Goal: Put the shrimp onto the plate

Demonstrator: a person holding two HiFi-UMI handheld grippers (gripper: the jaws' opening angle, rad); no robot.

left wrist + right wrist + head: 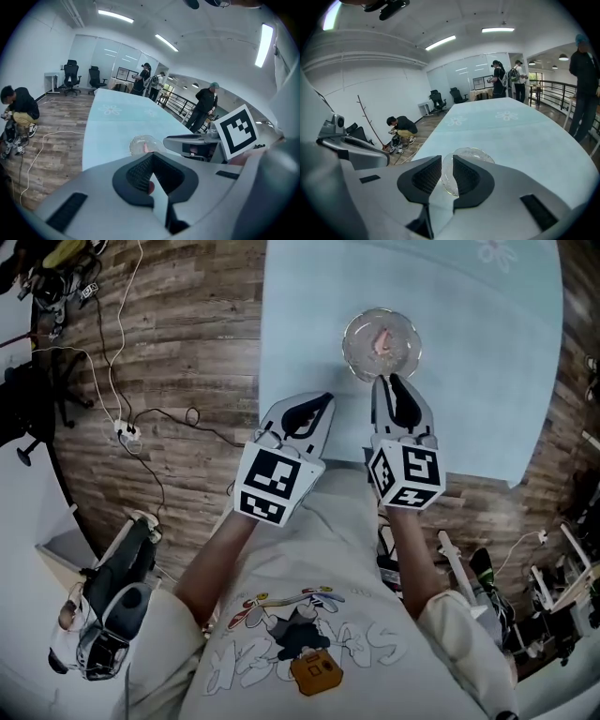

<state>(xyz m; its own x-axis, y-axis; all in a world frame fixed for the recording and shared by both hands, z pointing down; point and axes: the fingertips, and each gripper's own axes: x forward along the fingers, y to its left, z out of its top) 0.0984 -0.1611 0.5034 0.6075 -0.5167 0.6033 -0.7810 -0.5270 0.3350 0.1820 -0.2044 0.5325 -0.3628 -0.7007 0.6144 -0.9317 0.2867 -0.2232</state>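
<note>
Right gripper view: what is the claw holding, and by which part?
The right claw pinches the glass plate by its near rim.

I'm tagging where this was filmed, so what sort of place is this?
Most likely an open-plan office or lab: office chairs beside a glass partition, ceiling strip lights, and a long table on a wood floor strewn with cables.

A round clear glass plate [382,345], glossy, with a rippled rim; the pale blue bench [487,381], smooth and matt; the brown wood-plank floor [187,343], rough-grained and dull.
</note>
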